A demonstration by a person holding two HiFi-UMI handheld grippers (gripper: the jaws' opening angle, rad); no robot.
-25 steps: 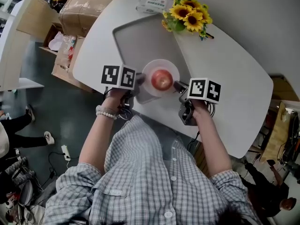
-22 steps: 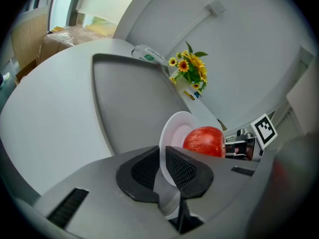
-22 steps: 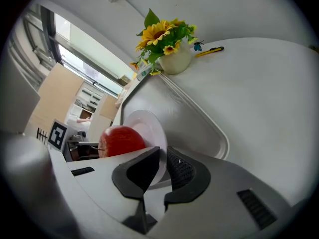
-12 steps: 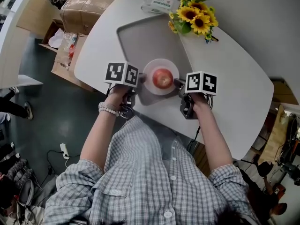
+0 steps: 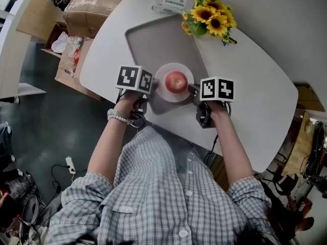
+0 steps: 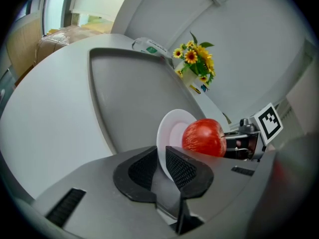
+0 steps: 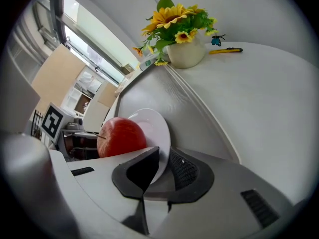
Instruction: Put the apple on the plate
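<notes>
- Already the red apple (image 5: 176, 81) sits in the middle of the white plate (image 5: 162, 73), over the grey recess of the table (image 5: 255, 86).
- Your left gripper (image 6: 162, 167) is clenched on one edge of the plate, and your right gripper (image 7: 162, 167) is clenched on the opposite edge.
- Hold both edges at the same height; I judge the round apple can roll off if the plate tilts.
- Move both hands together and slowly, and loosen neither grip before the plate rests flat.

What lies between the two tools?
The plate with the apple on it; left tool and right tool both grip its rim, seen in head view.
</notes>
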